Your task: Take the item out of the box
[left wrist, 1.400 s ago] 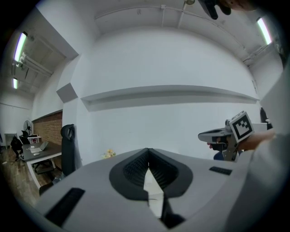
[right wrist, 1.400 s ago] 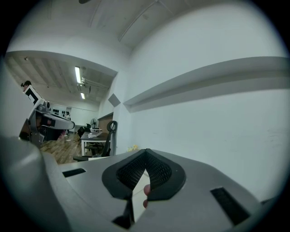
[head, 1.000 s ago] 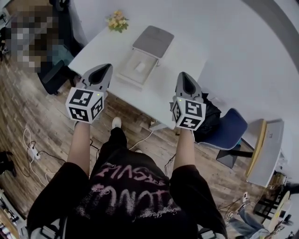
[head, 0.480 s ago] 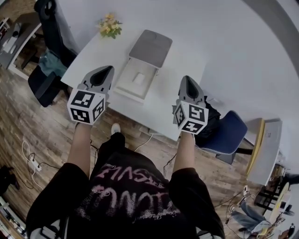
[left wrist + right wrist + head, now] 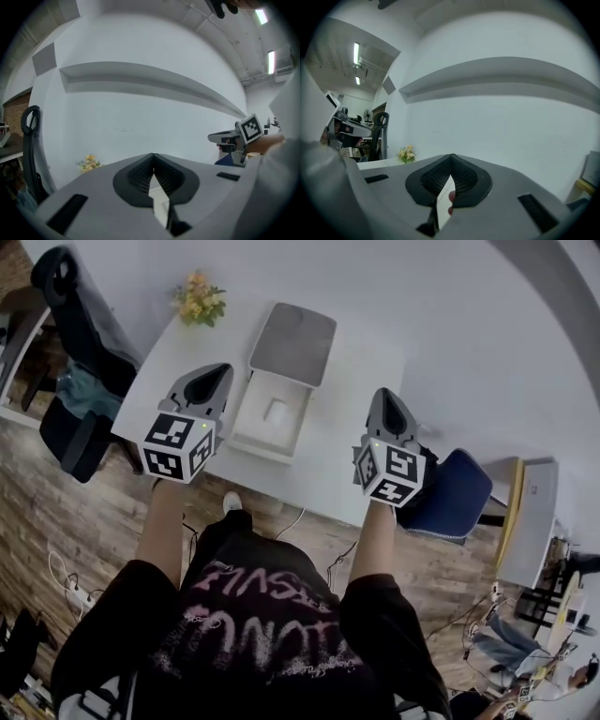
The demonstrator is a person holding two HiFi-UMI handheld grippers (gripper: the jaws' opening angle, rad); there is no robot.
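An open shallow box point(image 5: 251, 432) lies on the white table point(image 5: 337, 460), with a small white item point(image 5: 275, 411) in its tray. Its grey lid point(image 5: 293, 331) lies flat just beyond it. My left gripper point(image 5: 219, 372) hovers over the table just left of the box, jaws shut and empty. My right gripper point(image 5: 383, 394) is held above the table's right edge, well right of the box, also shut with nothing in it. In the left gripper view my left gripper point(image 5: 153, 155) points at the white wall; my right gripper point(image 5: 450, 157) does the same in its own view.
A small bunch of yellow flowers point(image 5: 197, 298) stands at the table's far left corner. A black office chair point(image 5: 70, 310) is left of the table, and a blue chair point(image 5: 457, 495) with a dark bag is at its right. Wooden floor runs in front.
Both grippers have moved forward from over the floor to over the table. The box and lid now sit closer between them. The jaws have stayed shut.
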